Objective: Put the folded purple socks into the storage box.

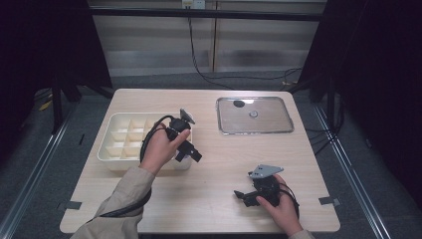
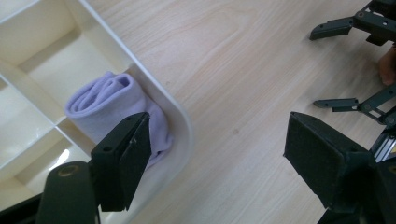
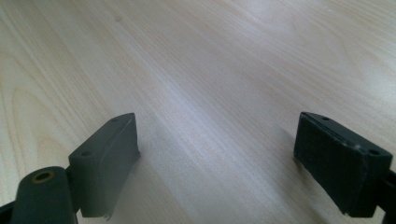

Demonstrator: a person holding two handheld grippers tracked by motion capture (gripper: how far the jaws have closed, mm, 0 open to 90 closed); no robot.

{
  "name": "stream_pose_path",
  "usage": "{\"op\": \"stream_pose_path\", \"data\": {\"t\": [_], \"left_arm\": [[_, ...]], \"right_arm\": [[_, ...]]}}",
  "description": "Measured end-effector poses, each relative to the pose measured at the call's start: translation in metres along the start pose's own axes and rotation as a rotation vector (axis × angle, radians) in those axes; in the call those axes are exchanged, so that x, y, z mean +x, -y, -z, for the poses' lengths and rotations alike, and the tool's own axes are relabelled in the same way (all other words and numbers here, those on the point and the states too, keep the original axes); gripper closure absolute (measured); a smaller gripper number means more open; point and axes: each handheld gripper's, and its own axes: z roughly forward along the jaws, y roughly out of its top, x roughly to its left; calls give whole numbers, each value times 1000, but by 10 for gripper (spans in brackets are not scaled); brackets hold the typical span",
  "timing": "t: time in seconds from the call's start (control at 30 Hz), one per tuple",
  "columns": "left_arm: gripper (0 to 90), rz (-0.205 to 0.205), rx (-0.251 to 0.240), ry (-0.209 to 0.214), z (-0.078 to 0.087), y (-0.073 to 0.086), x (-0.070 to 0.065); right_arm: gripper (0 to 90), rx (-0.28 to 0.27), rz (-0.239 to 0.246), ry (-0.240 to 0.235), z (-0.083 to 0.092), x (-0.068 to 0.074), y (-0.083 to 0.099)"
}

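- High view: the left gripper (image 1: pixel 188 150) hangs over the near right corner of the cream divided tray (image 1: pixel 115 119) on the counter (image 1: pixel 209 164), while the right gripper (image 1: pixel 245 195) rests low near the counter's front edge, well apart from the tray. A metal tray (image 1: pixel 255 131) lies at the far right, holding one small round item that is too small to identify. The left hand is plainly the nearer one to the tray's corner cell.
- Left gripper view: a rolled lilac cloth (image 2: pixel 112 105) sits in the tray's corner compartment, pressed against the rounded outer wall. The fingers (image 2: pixel 128 158) stand wide apart, holding nothing; the roll lies just ahead of the left-hand finger, and the other finger hangs over bare counter outside the wall. The roll's long axis runs slantwise toward the camera, roughly along the tray wall. To straddle the roll, I judge the gripper would have to shift toward the tray.
- Right gripper view: the fingers (image 3: pixel 109 163) are spread wide over bare wood grain, empty.
- No brand, label or writing is readable anywhere.
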Motion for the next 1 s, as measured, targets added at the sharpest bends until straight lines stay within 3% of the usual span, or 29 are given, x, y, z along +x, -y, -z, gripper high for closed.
{"op": "stream_pose_path", "data": {"t": [0.2, 0.27, 0.63, 1.0], "left_arm": [[225, -56, 13, 10, -1, 2, -9], [225, -49, 6, 27, -3, 3, -12], [226, -99, 19, 50, -11, 8, -24], [227, -114, -5, 103, -20, 11, -33]], "right_arm": [[132, 1, -1, 1, 0, 0, 0], [132, 0, -1, 1, 0, 0, 0], [132, 3, -5, 0, 0, 0, 0], [132, 4, -2, 0, 0, 0, 0]]}}
